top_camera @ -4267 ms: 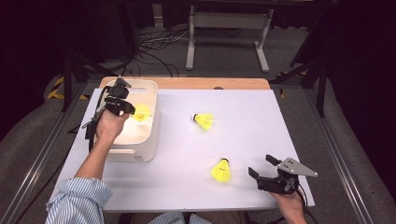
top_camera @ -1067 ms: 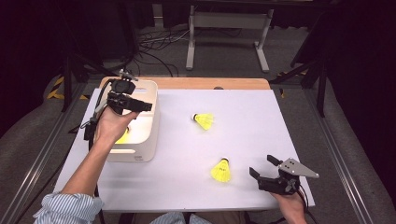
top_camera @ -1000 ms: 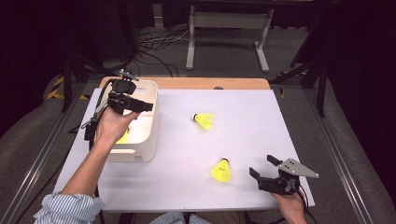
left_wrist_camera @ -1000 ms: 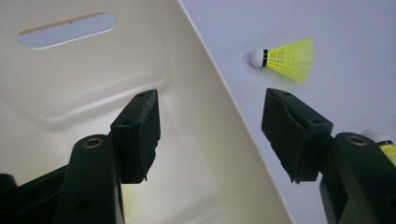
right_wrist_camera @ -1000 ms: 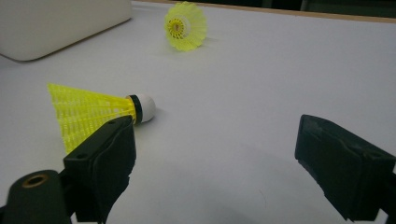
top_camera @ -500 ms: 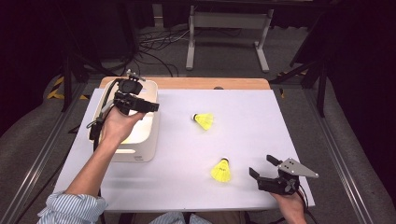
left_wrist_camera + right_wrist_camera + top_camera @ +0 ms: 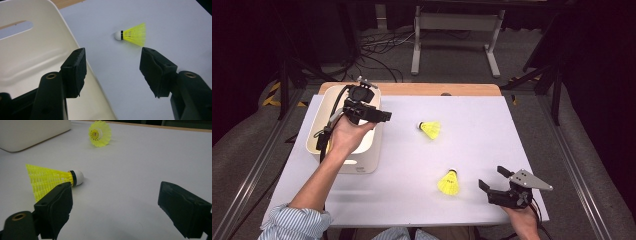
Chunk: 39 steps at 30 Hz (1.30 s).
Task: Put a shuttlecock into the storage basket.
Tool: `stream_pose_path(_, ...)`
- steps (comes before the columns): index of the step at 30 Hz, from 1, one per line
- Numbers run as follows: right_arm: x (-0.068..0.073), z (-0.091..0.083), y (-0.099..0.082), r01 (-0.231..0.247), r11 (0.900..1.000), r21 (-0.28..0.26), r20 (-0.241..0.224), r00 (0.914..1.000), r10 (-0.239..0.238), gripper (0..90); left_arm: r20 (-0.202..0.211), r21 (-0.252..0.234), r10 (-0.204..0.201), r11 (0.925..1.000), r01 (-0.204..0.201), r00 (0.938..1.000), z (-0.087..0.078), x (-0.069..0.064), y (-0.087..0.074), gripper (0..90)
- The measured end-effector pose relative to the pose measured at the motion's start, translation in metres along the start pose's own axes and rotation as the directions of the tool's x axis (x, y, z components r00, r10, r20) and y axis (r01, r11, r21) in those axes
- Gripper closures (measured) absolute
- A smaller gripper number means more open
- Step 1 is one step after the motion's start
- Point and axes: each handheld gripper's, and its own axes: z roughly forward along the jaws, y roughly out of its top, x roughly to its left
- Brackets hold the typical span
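Two yellow shuttlecocks lie on the white table, far one just ahead of the wide-open, empty left gripper.
Featherlight with a crushable mesh skirt; pinch gently at the firm cork head. Right gripper also gapes empty beside the near shuttlecock.

Yellow shuttlecocks, cream bin, white table, striped sleeve

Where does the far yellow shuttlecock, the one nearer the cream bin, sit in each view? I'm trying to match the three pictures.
High view: the far shuttlecock lies mid-table, right of the cream bin.
Left gripper view: upper middle, beyond the open jaws, white cork toward the bin.
Right gripper view: top centre, skirt facing the camera, behind the near shuttlecock.
Shared landmark: the cream bin.
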Motion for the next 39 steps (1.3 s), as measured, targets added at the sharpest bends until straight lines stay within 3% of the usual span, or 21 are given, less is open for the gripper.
stream_pose_path(39, 0.0, -0.001, 0.0, 0.0, 1.0, 0.0, -0.003, 1.0, 0.0, 13.0, 0.065, 0.009, 0.059, 0.9982, -0.059, 0.9962, 0.033, -0.037, 0.008, 37.5)
